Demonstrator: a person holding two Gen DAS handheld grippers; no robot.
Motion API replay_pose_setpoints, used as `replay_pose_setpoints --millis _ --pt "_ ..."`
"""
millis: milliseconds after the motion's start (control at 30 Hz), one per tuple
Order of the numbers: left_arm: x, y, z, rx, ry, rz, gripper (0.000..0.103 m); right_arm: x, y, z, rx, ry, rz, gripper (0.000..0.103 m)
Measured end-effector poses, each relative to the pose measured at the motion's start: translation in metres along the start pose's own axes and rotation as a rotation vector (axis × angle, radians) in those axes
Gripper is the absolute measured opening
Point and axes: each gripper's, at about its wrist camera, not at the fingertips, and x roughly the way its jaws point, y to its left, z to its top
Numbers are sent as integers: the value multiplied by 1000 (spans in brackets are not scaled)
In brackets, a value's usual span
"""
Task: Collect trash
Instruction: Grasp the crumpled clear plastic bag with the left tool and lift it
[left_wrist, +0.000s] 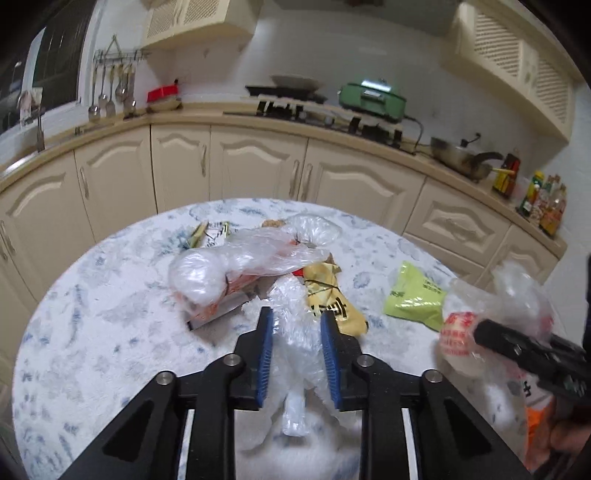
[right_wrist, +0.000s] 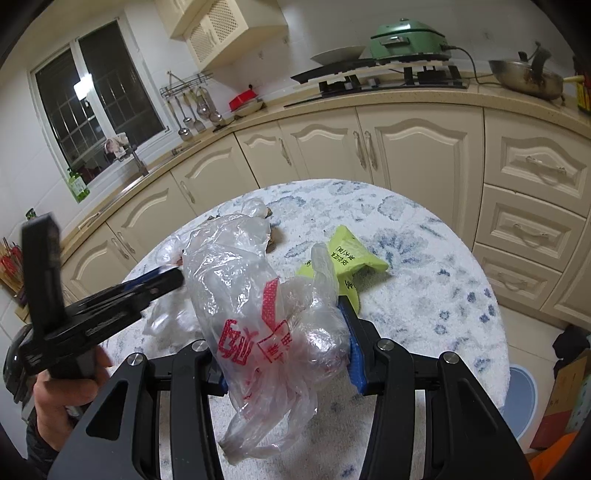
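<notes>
Kitchen table job: round white-and-blue patterned table (left_wrist: 110, 314) strewn with wrappers.
Your left gripper (left_wrist: 297, 328) pinches flimsy crinkled clear plastic film (left_wrist: 295, 354) sitting between its jaws; right gripper (right_wrist: 284, 332) clamps a featherlight, slippery clear red-printed plastic bag (right_wrist: 240, 302). Grab bunched folds.

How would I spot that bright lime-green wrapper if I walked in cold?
Start at the round table with the blue-flowered cloth in front of the cream kitchen cabinets. On its right side, apart from the heap of clear plastic bags, lies the lime-green wrapper. It is the only green, opaque piece, flat with dark print.
</notes>
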Motion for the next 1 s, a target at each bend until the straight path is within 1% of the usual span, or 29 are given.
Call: replay_pose_setpoints --millis 33,200,233,300,333,367,400,433,533,567,600,633,700,767,800,867,900,967,1000 --pt "-8 3 -4 7 -6 -7 4 0 -1 0 1 0 1 47" --pt "-25 15 -22 13 -12 -2 5 -1 0 -4 2 5 3 47" --pt "-26 15 -25 19 -10 3 8 -1 0 -4 1 6 3 47" --pt "-28 14 -28 24 -8 8 10 -1 1 -6 -1 10 3 47" --pt "-28 13 -28 26 -6 7 18 -1 1 -6 -2 11 4 47" --pt "-27 12 -27 25 -4 14 32 0 2 -7 -3 12 4 47" --pt "-27 11 -27 26 -4 18 40 0 2 -8 -2 14 3 47" --pt "-24 8 -26 31 -2 15 51 1 2 -8 -2 16 4 47" --pt "-14 -2 -21 69 18 33 46 1 4 -9 -2 19 3 47" --pt "-13 -5 -19 81 20 26 26 1 4 -9 -3 20 3 47" --pt "-8 -7 -18 80 48 -5 10 1 4 -9 -3 20 2 47" --pt "-2 -7 -16 78 71 -20 0 1 4 -9 -2 19 3 47" --pt "-2 -11 -15 95 61 3 2 1 4 -9 -2 18 2 47" --pt "-7 -14 -13 90 35 -16 5 0 4 -9 -4 16 -1 47" --pt "-9 -15 -11 91 27 -20 8 -1 3 -9 -3 15 -3 47" --pt "-4 -18 -9 98 28 15 33 -2 1 -9 3 14 -6 47" --pt "1 -18 -8 92 34 36 37 -2 0 -9 7 13 -5 47" --pt "14 -14 -6 60 73 68 38 -3 -2 -9 11 12 -5 47" --pt "21 -14 -6 46 90 65 38 -3 -2 -10 11 13 -5 47"
